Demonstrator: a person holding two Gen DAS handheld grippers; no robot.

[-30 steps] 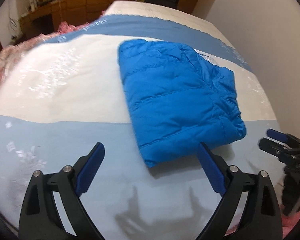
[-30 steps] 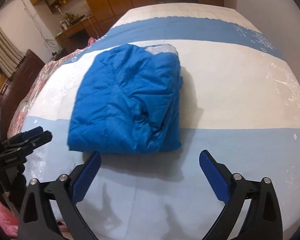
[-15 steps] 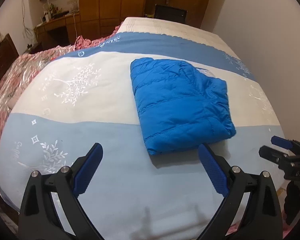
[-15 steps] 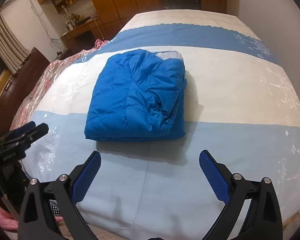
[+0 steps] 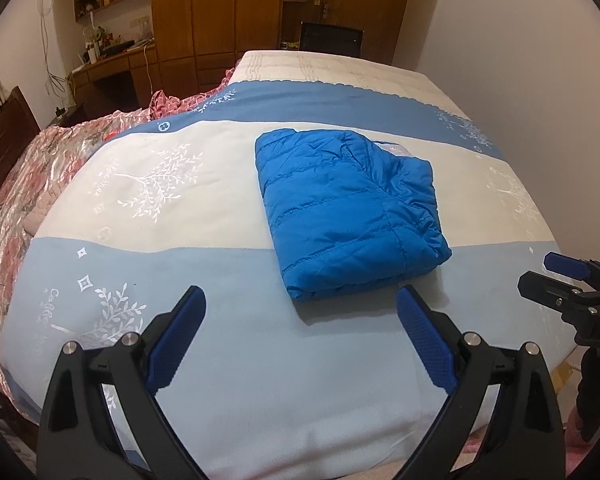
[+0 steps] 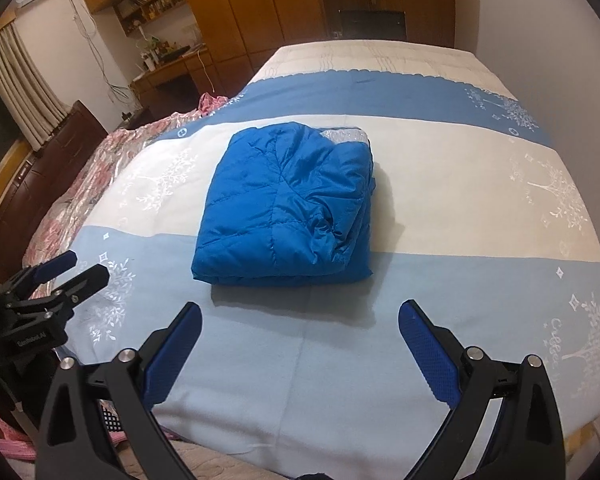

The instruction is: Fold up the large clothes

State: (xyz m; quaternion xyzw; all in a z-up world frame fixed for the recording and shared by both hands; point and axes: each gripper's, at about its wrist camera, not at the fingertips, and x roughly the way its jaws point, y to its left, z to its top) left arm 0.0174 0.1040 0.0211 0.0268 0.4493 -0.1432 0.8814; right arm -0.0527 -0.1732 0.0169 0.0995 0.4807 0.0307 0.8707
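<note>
So the blue puffer jacket (image 5: 352, 208) is folded into a chunky rectangle, sitting on the bed (image 5: 220, 340) about mid-width, straddling the seam where the white band of the blanket meets the pale blue band; a bit of silvery lining peeks out at its far edge in the right wrist view; left hand-held gripper (image 5: 300, 320) is spread wide with nothing between its blue pads, hanging over the pale blue band near the foot of the bed, clear of the jacket; right hand-held gripper (image 6: 300, 328) same deal, wide open and empty, just short of the jacket's near edge; pink floral quilt (image 5: 28, 184) bunched along the left side; wooden wardrobes (image 5: 220, 12) at the back.
</note>
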